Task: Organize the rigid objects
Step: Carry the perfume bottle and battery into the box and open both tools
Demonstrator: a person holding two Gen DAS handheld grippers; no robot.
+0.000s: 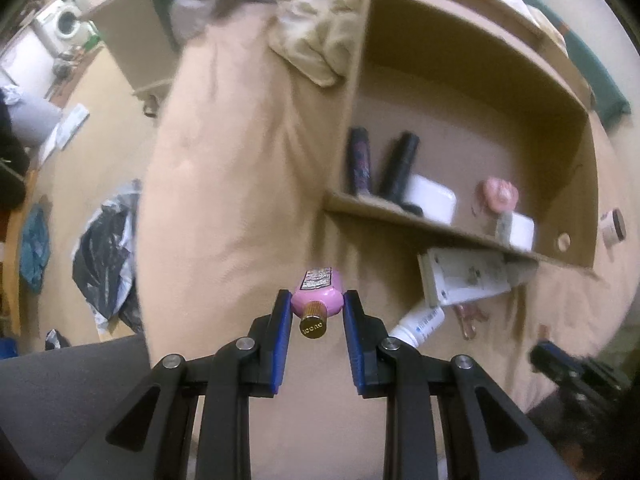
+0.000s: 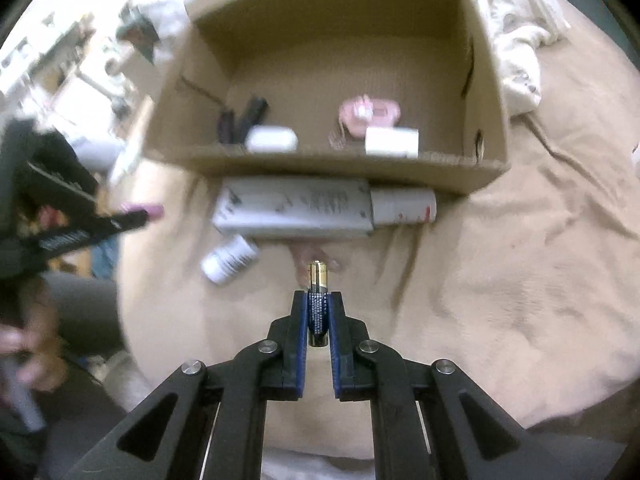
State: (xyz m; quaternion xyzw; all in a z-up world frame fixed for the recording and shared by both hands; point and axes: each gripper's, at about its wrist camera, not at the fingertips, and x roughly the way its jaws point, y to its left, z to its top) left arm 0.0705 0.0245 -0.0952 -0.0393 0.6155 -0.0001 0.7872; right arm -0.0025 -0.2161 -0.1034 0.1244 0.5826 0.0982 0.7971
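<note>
Left fingers (image 1: 317, 306) tight on pink bottle (image 1: 317, 291), right fingers (image 2: 318, 308) squeezing battery (image 2: 317, 300), box (image 2: 340, 168) at twelve o'clock.

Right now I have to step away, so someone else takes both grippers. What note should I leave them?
Left gripper: shut on the pink bottle, gold cap toward the camera.
Right gripper: shut on a battery.
Cardboard box already holds two dark tubes, two white boxes and a pink item.
Left on the blanket by the box: long white carton, white tube, small white bottle.
Both held items not yet boxed.
</note>
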